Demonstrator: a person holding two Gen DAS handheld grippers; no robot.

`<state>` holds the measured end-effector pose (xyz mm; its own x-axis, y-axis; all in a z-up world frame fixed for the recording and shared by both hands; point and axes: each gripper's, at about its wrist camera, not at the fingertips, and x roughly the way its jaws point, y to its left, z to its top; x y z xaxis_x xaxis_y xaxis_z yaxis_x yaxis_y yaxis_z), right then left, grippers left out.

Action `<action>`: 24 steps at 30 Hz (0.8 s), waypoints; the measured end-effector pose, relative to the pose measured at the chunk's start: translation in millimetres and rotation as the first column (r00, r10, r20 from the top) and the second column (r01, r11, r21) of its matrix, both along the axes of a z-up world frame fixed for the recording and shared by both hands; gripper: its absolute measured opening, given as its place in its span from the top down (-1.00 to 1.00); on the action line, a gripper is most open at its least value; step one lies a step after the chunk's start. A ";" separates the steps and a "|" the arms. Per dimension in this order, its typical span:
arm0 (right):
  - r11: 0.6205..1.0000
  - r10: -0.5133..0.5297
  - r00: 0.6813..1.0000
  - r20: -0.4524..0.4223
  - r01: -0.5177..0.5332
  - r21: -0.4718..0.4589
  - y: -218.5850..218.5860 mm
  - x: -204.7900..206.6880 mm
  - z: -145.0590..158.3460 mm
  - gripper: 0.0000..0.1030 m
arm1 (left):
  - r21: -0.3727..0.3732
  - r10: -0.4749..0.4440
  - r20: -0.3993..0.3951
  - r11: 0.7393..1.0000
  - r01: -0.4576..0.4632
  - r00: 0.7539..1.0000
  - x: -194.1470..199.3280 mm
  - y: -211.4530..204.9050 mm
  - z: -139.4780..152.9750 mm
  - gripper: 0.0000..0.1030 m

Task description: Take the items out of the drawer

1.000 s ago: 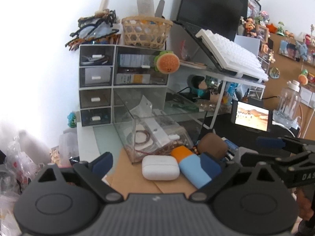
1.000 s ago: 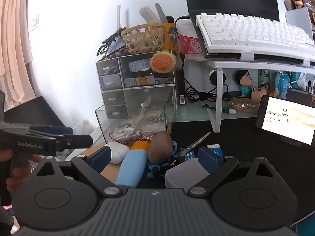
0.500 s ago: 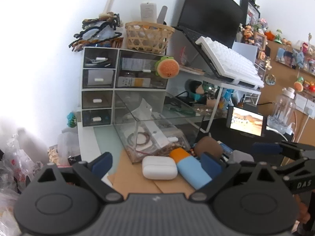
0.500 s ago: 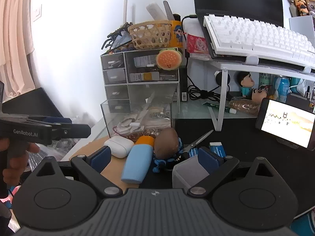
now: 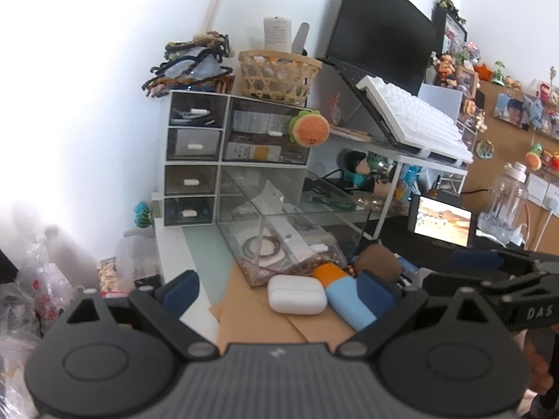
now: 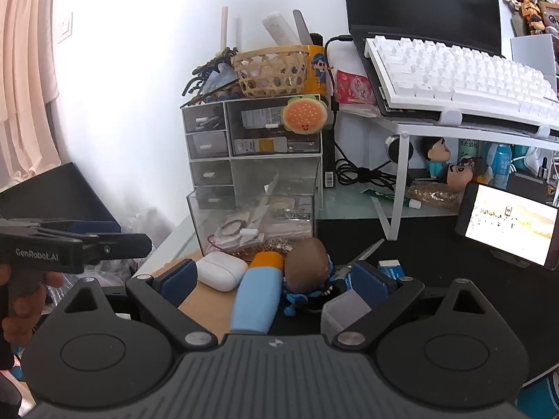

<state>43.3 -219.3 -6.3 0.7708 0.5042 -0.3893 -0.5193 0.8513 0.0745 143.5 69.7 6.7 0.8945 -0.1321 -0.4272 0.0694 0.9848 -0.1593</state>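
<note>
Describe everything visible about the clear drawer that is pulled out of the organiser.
The clear plastic drawer is a see-through, open-topped rectangular box, pulled well out of the white desktop drawer organiser toward the cameras, sitting level. A white handle sits on its front wall. Inside lie a ring-shaped bracelet, flat packets and chain-like bits. The white earbud case and the blue tube with an orange cap lie close against its front. Neither gripper touches it.
</note>
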 end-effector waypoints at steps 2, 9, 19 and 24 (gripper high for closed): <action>1.000 -0.001 1.000 0.004 0.001 0.001 2.2 -0.4 2.5 -0.89 | -0.004 0.006 -0.001 1.000 -0.006 1.000 -0.8 1.7 -0.8 -0.91; 1.000 -0.001 1.000 0.010 0.001 0.009 9.6 0.3 9.1 -0.89 | -0.001 0.015 -0.001 1.000 -0.015 1.000 -3.1 4.6 -1.4 -0.91; 0.999 0.010 1.000 0.008 -0.011 0.030 18.2 8.5 24.8 -0.89 | -0.016 0.030 -0.012 0.999 -0.030 0.999 -1.5 8.7 -3.4 -0.91; 0.999 0.029 1.000 -0.012 -0.028 0.030 21.8 15.0 34.3 -0.78 | -0.019 0.047 -0.012 0.999 -0.047 0.999 -1.3 11.2 -4.7 -0.91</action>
